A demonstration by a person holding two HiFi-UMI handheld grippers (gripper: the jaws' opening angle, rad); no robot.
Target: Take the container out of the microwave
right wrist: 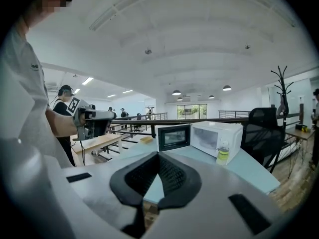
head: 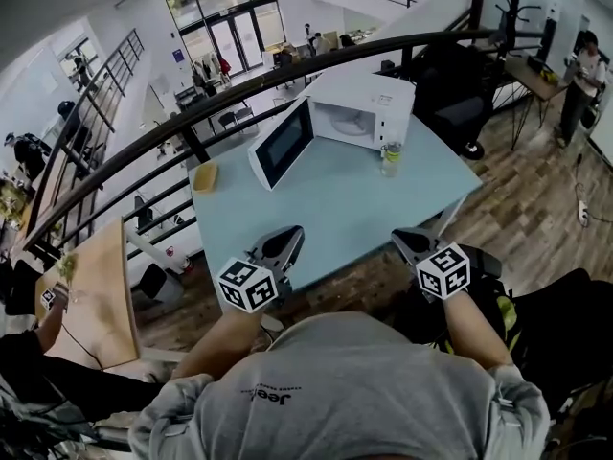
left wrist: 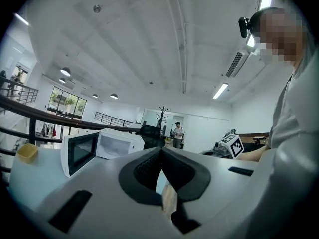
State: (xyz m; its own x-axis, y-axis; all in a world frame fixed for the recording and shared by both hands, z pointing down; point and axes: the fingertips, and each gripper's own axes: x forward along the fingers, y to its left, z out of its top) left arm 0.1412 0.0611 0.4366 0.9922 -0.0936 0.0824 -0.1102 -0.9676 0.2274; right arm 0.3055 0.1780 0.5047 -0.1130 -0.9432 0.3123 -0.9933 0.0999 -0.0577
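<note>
Head view: left claw [head: 285, 241] and right claw [head: 410, 241] sit over the near edge of the light-blue worktop [head: 326, 209], each in a hand. White microwave [head: 362, 105] at the far side, door [head: 282, 144] swung open. Container [head: 391, 158], clear with yellowish contents, stands upright on the worktop just in front of the microwave's right front corner, outside it. Yellow block [head: 205, 175] near the left edge.

Left gripper view: left claw clenched, pads meeting at the tips, nothing between them.

Right gripper view: right claw clenched, empty. Container well ahead, by the microwave's front.
</note>
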